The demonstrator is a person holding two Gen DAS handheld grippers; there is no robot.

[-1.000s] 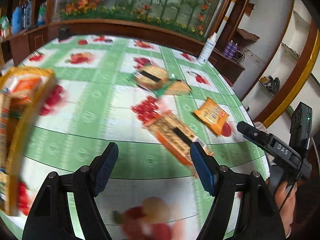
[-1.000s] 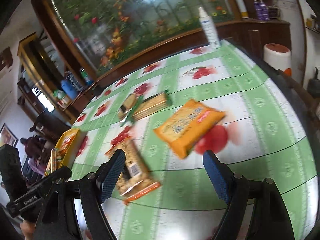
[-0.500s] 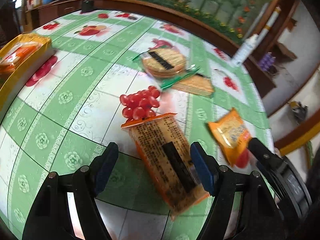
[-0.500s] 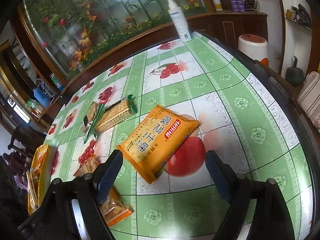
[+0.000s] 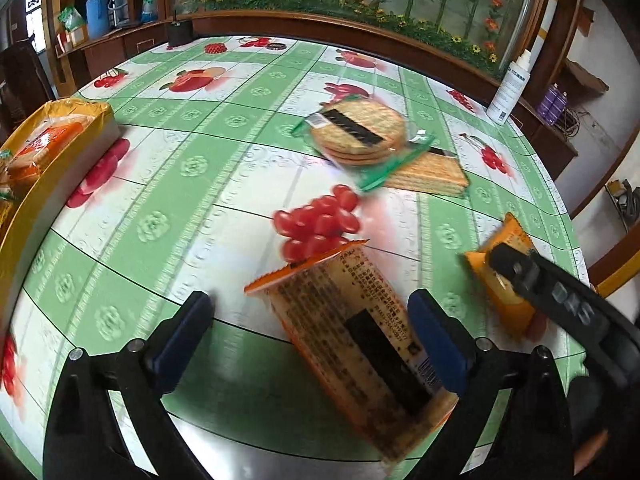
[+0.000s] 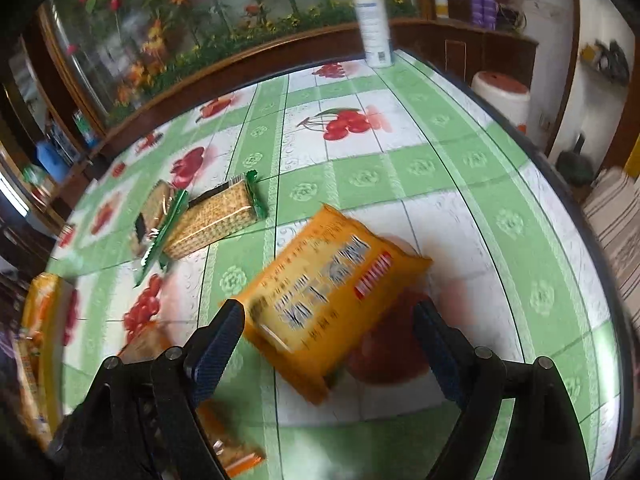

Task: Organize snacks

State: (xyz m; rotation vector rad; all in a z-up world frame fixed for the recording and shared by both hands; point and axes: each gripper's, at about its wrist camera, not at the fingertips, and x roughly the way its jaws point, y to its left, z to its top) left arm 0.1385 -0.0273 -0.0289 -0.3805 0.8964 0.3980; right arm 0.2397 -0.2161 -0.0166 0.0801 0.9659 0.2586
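Observation:
My left gripper (image 5: 308,336) is open just above the table, its jaws either side of a long orange-trimmed cracker pack (image 5: 352,340) lying flat. My right gripper (image 6: 328,344) is open, its jaws straddling a yellow-orange snack bag (image 6: 332,292), which also shows in the left wrist view (image 5: 504,280) with the right gripper's finger over it. A round cracker pack (image 5: 356,130) and a square cracker pack with green ends (image 5: 428,172) lie further back; they also show in the right wrist view, round (image 6: 154,212) and square (image 6: 216,220). A yellow tray (image 5: 60,160) with snacks stands at the left.
The table (image 5: 180,208) has a green checked cloth with fruit prints. A white spray bottle (image 6: 372,16) stands at the far right corner. A wooden ledge with a floral glass panel (image 5: 360,28) runs behind. The table's right edge (image 6: 560,184) drops to a stool.
Both grippers have moved forward and down toward the table. The left one now straddles the long cracker pack and the right one straddles the yellow-orange bag. Both stayed open.

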